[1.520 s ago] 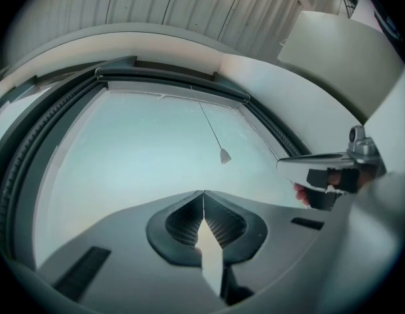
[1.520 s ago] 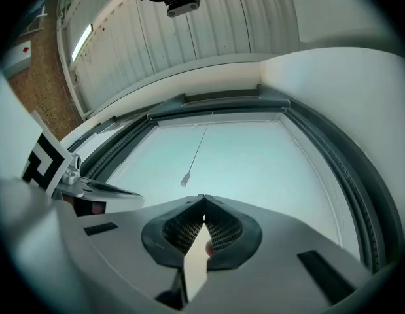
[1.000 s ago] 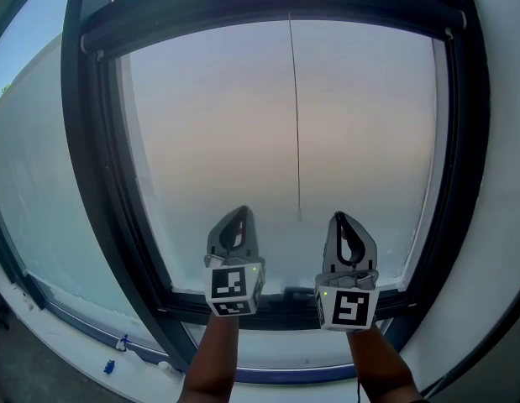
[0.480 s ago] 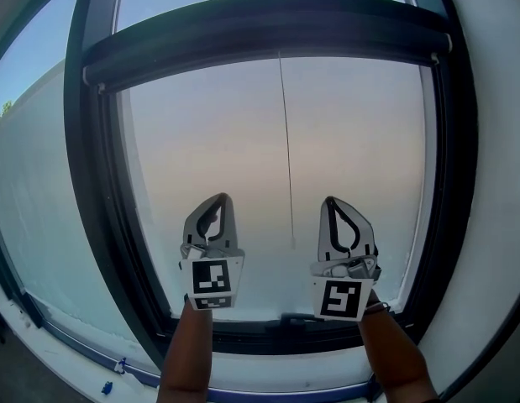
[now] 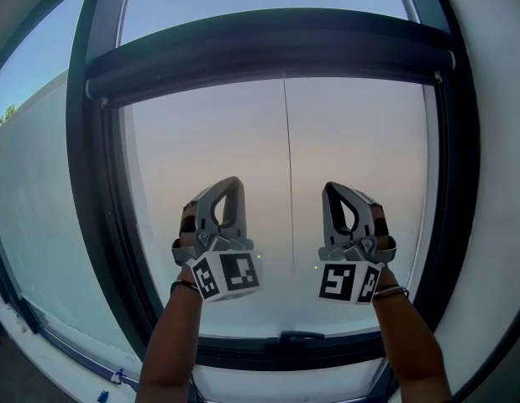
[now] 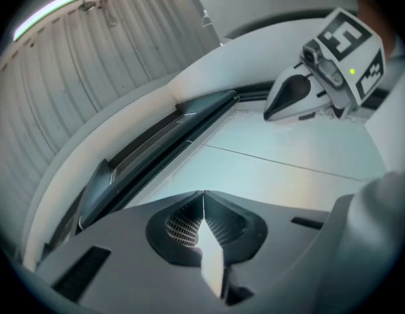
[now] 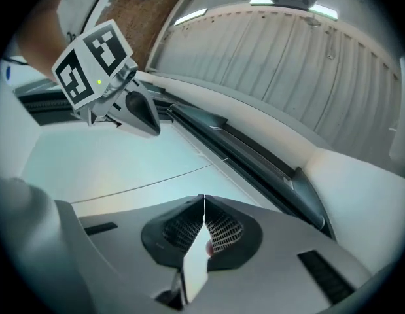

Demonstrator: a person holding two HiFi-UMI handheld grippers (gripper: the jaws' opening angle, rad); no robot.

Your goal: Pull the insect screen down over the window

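**Task status.** The pull-down is not yet done. The insect screen sits fully rolled up in its dark housing across the top of the window. The glass below it is uncovered from housing to sill. Judged from this, the whole stroke is left to do: grip, draw down, seat at the bottom.

**Claw state.** The left claw and the right claw each have their jaws pressed together. Each gripper view shows nothing between them. Both claws point upward at the pane, side by side at about the same height, in its lower half.

**Position of the task's thing.**
- The housing lies well above both claws and apart from them.
- A thin pull cord hangs from the middle of the housing down the glass.
- The cord passes between the two claws and touches neither.
- Its lower end hangs near the level of the marker cubes.
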